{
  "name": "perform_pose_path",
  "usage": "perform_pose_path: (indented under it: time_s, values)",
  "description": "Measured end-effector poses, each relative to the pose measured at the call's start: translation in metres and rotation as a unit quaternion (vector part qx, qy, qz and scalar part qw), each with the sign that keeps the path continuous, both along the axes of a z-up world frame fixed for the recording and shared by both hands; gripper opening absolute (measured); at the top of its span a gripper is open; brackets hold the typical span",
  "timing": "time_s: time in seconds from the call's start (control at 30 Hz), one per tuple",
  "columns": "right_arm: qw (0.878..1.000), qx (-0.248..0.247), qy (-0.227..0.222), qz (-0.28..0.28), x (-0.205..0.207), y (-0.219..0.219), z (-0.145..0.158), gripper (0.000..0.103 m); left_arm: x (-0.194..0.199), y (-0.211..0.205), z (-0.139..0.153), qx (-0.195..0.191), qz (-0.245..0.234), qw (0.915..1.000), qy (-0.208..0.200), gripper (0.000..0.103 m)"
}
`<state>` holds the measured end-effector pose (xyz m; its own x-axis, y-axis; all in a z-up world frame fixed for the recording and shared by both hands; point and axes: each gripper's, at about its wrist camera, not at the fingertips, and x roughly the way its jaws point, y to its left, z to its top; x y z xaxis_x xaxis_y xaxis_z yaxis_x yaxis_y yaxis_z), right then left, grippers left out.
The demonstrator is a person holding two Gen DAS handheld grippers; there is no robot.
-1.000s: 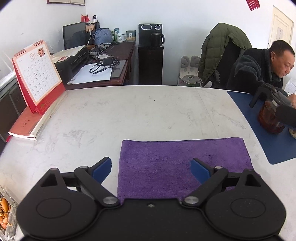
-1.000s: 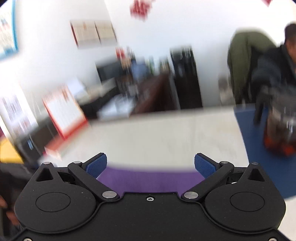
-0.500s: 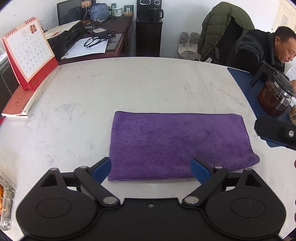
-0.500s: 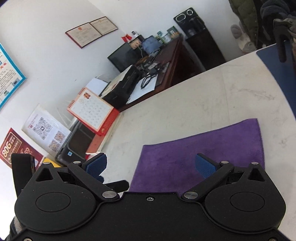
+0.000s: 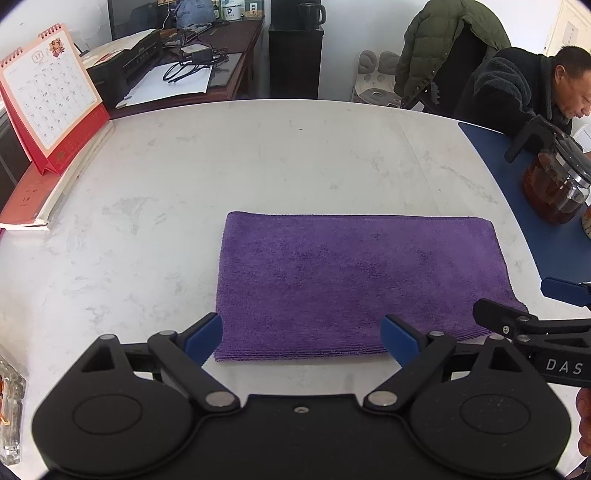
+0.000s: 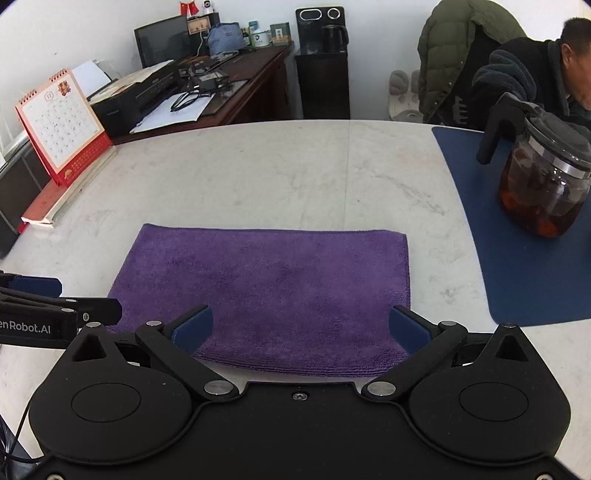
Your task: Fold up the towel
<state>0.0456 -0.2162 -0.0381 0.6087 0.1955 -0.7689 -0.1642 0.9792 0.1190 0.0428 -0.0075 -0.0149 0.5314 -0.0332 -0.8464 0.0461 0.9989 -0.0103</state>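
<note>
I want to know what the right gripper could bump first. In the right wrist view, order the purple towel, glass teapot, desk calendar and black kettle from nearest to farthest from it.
From the right gripper:
1. Purple towel, directly ahead, its near edge between the fingers.
2. Glass teapot, right, on the blue mat.
3. Desk calendar, far left table edge.
4. Black kettle, beyond the table, by the wall.

Both wrist views low, forward, over towel [image 5: 354, 284]

Black tongs [image 5: 301, 341] w/ blue pads [image 5: 205, 338]; silver pivot screws [image 5: 220, 398]; white lettering [image 5: 563, 366].
</note>
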Motion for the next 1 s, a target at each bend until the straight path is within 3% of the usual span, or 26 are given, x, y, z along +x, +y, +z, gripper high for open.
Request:
perform_pose_path:
  time_s: [1.0]
  values:
    - [1.000,-0.005,0.011,0.004,0.0022,-0.0080,-0.0044,0.103,0.0014,-0.0066,-0.0025,0.001,-0.001,1.0000,0.000,0.092]
